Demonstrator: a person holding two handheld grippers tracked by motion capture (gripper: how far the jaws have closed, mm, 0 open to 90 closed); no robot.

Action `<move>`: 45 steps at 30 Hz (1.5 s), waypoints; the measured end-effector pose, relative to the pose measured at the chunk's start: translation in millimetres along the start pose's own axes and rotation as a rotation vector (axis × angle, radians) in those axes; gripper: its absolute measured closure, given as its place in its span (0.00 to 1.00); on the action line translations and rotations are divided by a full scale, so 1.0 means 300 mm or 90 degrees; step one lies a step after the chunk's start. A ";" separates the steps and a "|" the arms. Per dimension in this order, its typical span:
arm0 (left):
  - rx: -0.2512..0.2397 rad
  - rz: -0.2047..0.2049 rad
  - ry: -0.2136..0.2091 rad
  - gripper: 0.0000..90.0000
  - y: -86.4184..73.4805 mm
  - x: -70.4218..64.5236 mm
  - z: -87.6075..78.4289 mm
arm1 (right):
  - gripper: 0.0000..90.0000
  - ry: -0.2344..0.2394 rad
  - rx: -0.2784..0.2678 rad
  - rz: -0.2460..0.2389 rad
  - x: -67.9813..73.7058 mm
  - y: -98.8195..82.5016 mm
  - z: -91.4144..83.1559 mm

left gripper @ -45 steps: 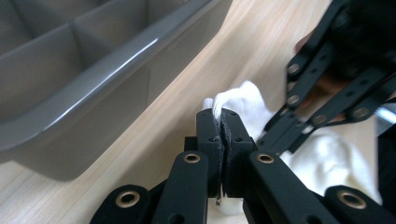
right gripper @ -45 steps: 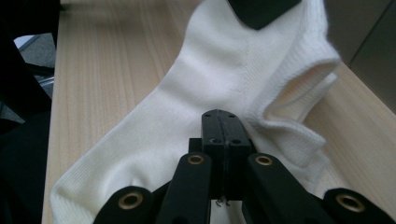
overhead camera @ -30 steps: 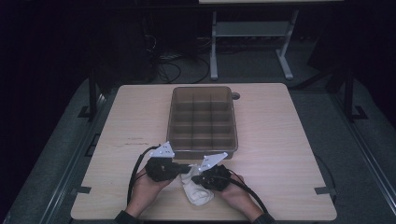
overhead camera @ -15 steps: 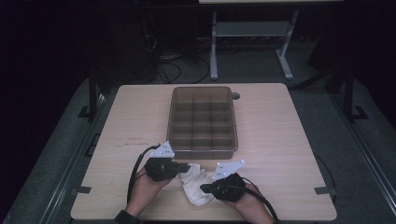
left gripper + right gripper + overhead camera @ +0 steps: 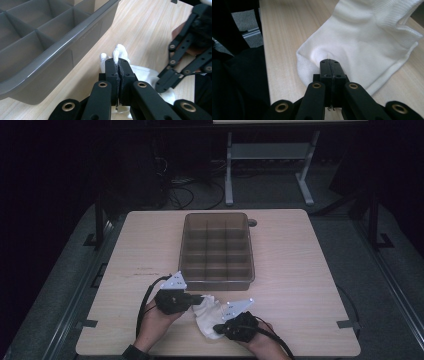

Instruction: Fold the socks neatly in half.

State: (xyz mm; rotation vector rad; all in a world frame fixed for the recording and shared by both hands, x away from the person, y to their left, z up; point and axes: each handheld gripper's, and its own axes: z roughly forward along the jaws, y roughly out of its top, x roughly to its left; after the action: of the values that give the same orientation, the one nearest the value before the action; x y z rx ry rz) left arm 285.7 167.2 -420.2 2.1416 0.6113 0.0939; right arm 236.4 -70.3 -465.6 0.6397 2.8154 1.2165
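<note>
White sock [image 5: 206,316] lies on the tabletop [image 5: 300,270] near its front edge, just in front of the grey compartment tray [image 5: 218,249]. Left gripper [image 5: 119,65] has its jaws clamped on a bunched end of the fabric; right gripper [image 5: 330,65] has its jaws pinched shut on the sock's other end. Light, soft, limp knit, will sag and stretch. Best held at edges or cuff.

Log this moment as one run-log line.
left claw: shut on white sock | right claw: shut on white sock | sock: on table, near divided tray
</note>
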 end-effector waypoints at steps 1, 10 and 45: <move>-0.001 0.001 0.000 0.99 0.001 -0.002 -0.002 | 1.00 -0.001 -0.003 -0.003 -0.005 0.001 0.004; -0.009 0.021 -0.003 0.99 0.017 -0.037 -0.018 | 1.00 -0.015 -0.011 -0.011 -0.026 0.017 0.028; 0.057 0.053 -0.020 0.98 -0.020 -0.108 0.106 | 0.99 -0.052 -0.025 0.034 -0.050 -0.043 -0.086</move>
State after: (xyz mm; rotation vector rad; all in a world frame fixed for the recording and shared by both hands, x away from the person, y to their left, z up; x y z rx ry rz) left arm 263.9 131.7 -439.4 2.2517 0.5163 0.0801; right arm 241.1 -101.8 -458.8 0.7498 2.7179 1.2223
